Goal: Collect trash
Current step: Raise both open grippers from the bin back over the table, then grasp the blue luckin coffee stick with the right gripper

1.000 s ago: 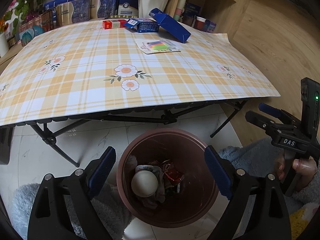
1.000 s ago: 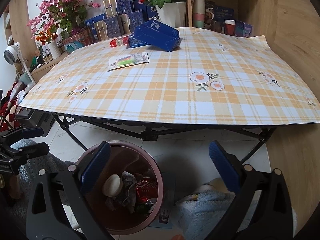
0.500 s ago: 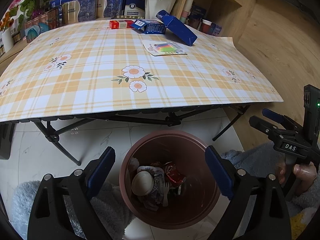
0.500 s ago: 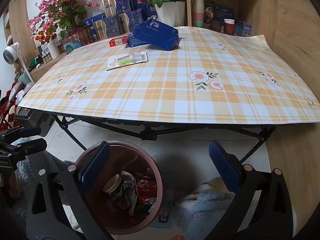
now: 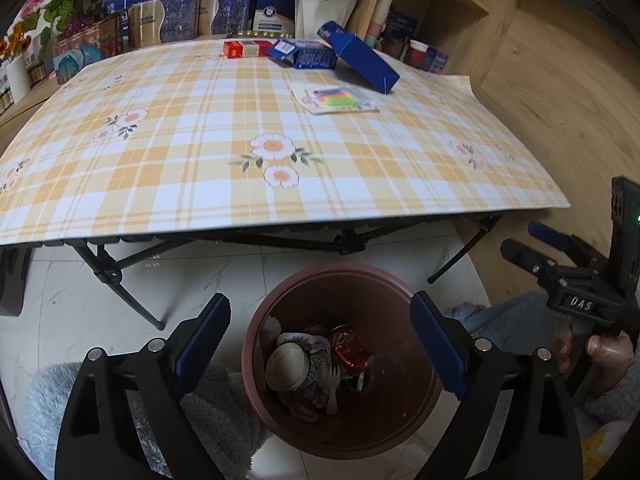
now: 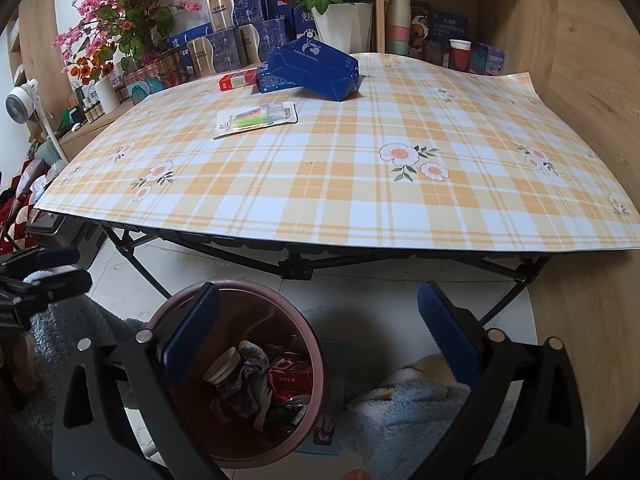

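Observation:
A brown bin point(image 5: 394, 320) stands on the floor in front of the table. It holds a white paper cup point(image 5: 287, 366) lying on its side, a red wrapper point(image 5: 352, 354) and crumpled paper. My left gripper point(image 5: 320, 304) hangs open above the bin with nothing between its fingers. In the right wrist view the bin point(image 6: 276, 298) sits lower left, and my right gripper point(image 6: 320, 292) is open and empty beside it. On the table's far side lie a marker pack point(image 5: 336, 98), a large blue box point(image 5: 360, 60), a smaller blue box point(image 5: 308, 56) and a red box point(image 5: 240, 49).
The folding table point(image 6: 340, 200) wears a yellow plaid cloth with black legs beneath. Boxes, flower pots and shelves line the wall behind. A person's hand point(image 5: 600, 352) grips the right gripper's handle. Fluffy blue fabric point(image 6: 400, 408) lies by the bin. Wooden floor lies to the right.
The white cup in the bin has tipped from bottom-up onto its side. Both grippers stay open, and the left view has tilted up slightly toward the table.

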Demonstrator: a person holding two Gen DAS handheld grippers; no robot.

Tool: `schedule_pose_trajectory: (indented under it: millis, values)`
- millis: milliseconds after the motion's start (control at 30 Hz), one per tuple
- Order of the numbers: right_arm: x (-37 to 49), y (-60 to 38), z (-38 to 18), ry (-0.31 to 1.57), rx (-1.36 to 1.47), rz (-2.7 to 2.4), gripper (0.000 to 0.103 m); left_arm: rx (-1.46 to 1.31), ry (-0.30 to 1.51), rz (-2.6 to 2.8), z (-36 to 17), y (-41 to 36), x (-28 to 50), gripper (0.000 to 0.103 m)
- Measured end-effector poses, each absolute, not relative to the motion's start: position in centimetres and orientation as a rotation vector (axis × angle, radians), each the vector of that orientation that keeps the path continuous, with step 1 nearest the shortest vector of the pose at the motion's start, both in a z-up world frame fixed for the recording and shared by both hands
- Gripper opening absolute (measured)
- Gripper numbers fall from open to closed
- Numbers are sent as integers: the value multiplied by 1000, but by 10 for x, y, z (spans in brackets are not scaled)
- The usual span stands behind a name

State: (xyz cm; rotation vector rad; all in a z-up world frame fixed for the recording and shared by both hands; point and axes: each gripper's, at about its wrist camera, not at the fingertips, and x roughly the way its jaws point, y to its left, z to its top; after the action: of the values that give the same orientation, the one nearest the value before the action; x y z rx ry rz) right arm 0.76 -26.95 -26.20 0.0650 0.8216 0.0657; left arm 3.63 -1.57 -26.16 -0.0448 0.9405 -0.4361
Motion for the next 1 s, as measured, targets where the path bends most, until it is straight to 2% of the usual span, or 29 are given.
schedule_pose_trajectory:
  millis: [67,267,400,533,667,833,1000]
  values:
    - [11,-270,-259,833,59,60,97,-82,925,-450,-254,-10,40,93]
    - [57,-275,-233,922,43,80,97,-125,857,-467,-222,3,68,93]
    - [125,-266,-194,991,-13,161,97,-134,798,-433,-203,16,95,94]
    - [196,-244,-175,1115,-133,210,97,-131,771,-388,-197,32,123,94]
    - [268,-221,-163,1163,-250,177,97,-161,766,-370,-197,47,149,94]
    - [365,-198,-177,1290,-254,104,97,-188,765,-352,-202,61,171,94]
    - [432,-172,-214,1392,-412,-27,97,-203,768,-348,-209,71,180,94]
